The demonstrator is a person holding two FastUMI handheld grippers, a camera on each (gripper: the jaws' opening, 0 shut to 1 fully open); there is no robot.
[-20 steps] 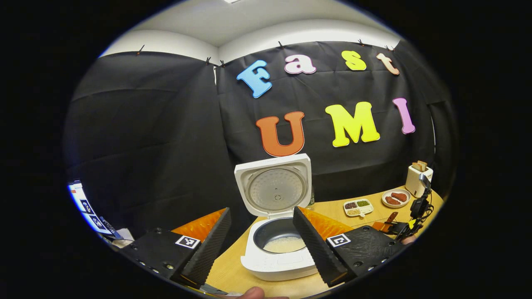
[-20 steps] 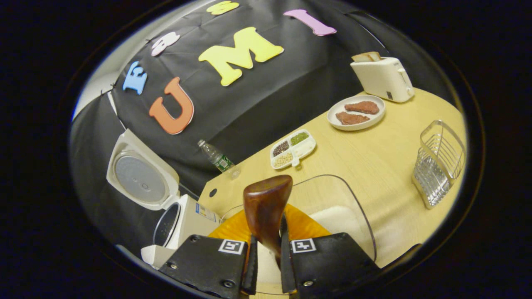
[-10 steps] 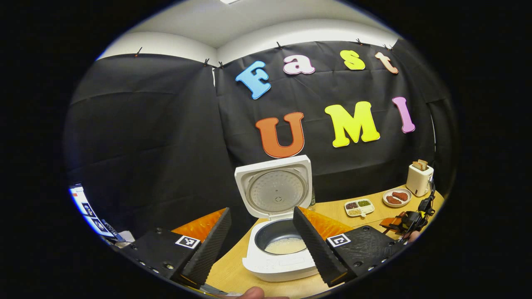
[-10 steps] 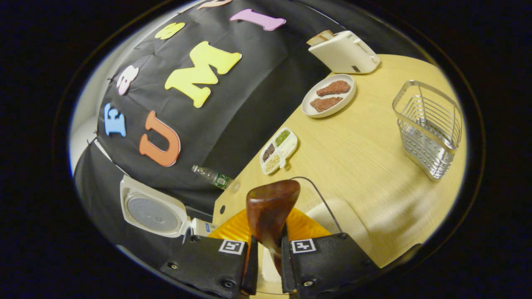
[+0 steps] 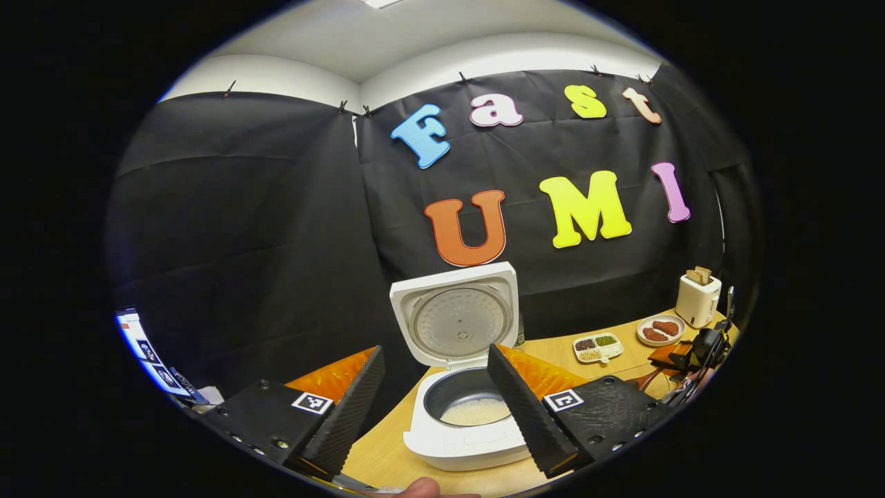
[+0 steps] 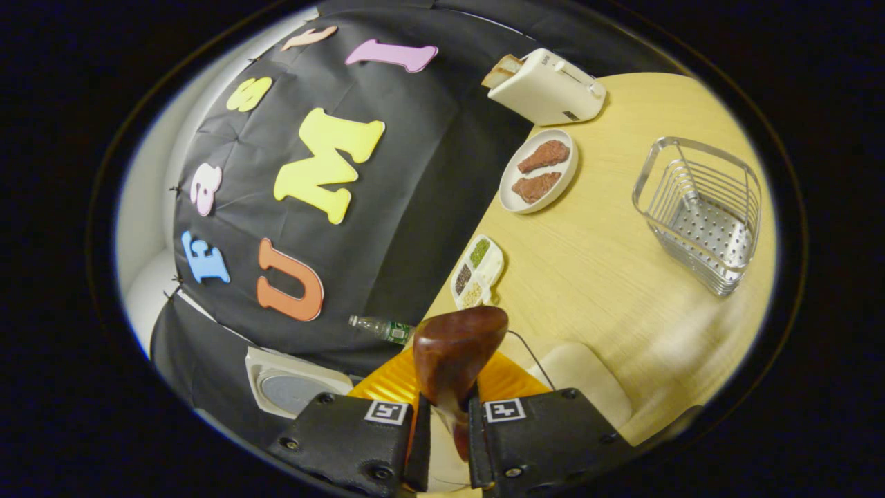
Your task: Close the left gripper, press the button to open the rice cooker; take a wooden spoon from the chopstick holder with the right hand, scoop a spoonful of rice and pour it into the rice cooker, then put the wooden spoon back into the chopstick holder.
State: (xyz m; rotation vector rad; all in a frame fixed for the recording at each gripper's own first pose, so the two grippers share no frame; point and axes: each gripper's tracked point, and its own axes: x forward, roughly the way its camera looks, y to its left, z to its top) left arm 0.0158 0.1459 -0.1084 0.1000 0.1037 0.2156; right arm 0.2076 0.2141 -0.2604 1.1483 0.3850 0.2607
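Right gripper (image 6: 448, 443) at lower centre, jaws clenched on the wooden spoon (image 6: 455, 356); chopstick holder (image 6: 702, 211) empty at right on the desk (image 6: 608, 277). Left gripper (image 5: 435, 398) released before the open rice cooker (image 5: 463, 408), rice inside. Best kept upright, lowered bowl-first into the holder; no readable labels.

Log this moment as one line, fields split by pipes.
lid open | rice in cooker | left gripper open | right gripper shut on wooden spoon | wire holder empty
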